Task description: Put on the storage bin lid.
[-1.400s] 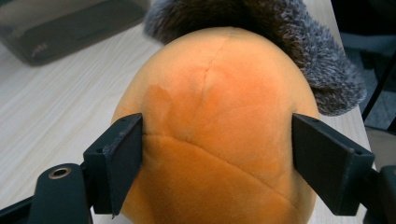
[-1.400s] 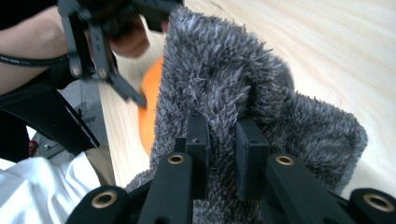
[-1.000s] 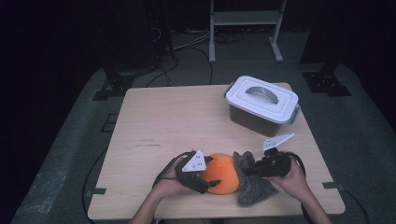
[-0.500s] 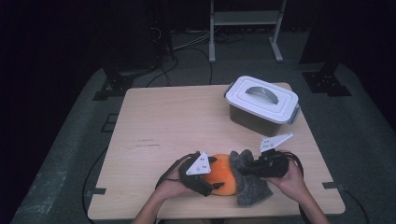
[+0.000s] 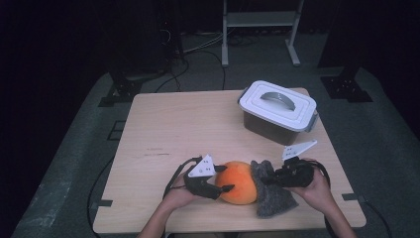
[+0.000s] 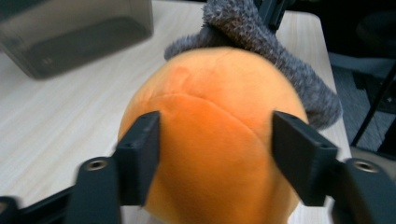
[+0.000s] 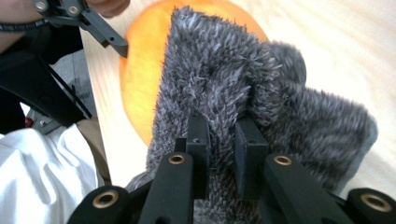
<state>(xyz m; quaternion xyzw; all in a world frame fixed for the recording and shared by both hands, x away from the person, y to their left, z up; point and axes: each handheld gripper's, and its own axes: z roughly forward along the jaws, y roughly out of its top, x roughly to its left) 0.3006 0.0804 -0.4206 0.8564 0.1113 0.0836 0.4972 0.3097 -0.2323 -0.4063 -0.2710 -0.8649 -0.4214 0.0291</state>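
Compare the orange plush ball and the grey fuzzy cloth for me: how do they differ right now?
The orange plush ball is round, smooth and plump; the grey fuzzy cloth is shaggy, limp and draped against it. The left gripper, whose jaws have just been closing, spans the ball's sides; the right gripper pinches a fold of the cloth. Both are soft and sit at the table's near edge, touching each other.

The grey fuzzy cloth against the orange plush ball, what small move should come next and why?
Probably draw the grey cloth across the orange ball: the right gripper pinches a fold of it, and the left gripper, whose jaws have just been closing, clamps the ball's sides.
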